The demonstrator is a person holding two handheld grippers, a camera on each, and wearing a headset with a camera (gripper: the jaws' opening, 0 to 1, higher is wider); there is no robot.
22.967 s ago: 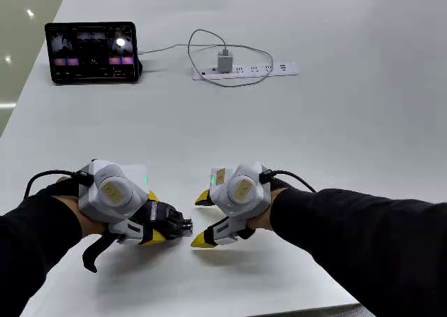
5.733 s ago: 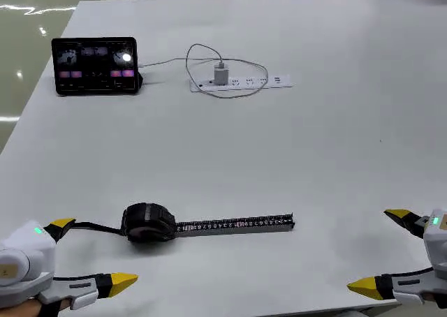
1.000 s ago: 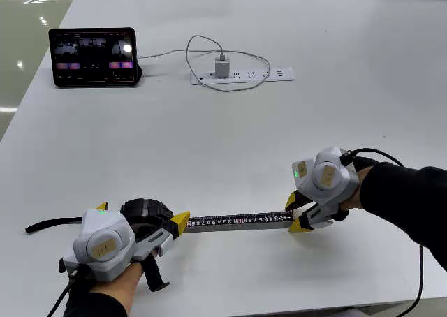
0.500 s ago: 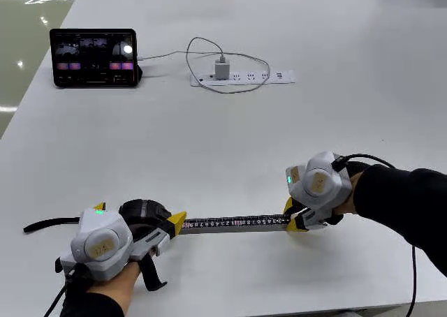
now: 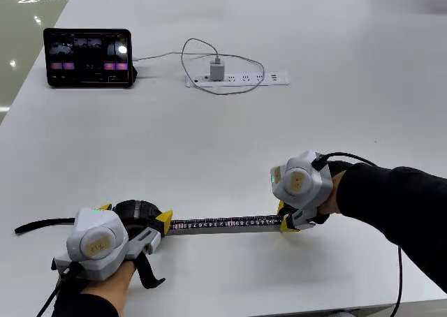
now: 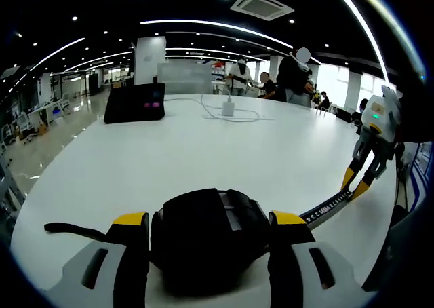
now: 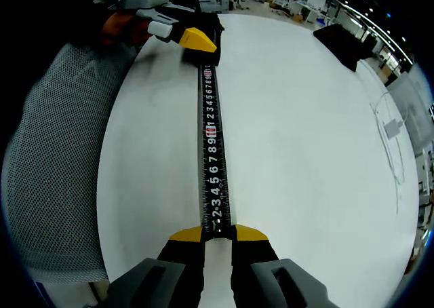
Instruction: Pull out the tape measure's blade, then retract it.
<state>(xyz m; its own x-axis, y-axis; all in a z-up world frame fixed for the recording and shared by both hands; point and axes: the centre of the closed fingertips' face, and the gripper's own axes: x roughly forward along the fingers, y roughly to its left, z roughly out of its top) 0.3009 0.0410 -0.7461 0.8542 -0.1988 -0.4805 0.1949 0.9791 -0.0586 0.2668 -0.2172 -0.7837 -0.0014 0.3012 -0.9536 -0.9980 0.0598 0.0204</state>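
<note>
Near the front edge of the counter (image 5: 209, 142), toward its left corner, sits the tape measure (image 6: 207, 243), its case clamped in the left tongs (image 6: 210, 220). Its blade (image 7: 211, 138) lies extended rightward, tip pinched by the right tongs (image 7: 218, 233). Pull-out appears done; retraction calls for guiding the tip back slowly.

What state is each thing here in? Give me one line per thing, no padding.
tape measure case: lying on the table, clamped in the left gripper.
blade: pulled out, flat along the table.
left gripper: shut on the tape measure case.
right gripper: shut on the blade's end.
tablet: propped up, screen lit.
charger: plugged into the power strip.
</note>
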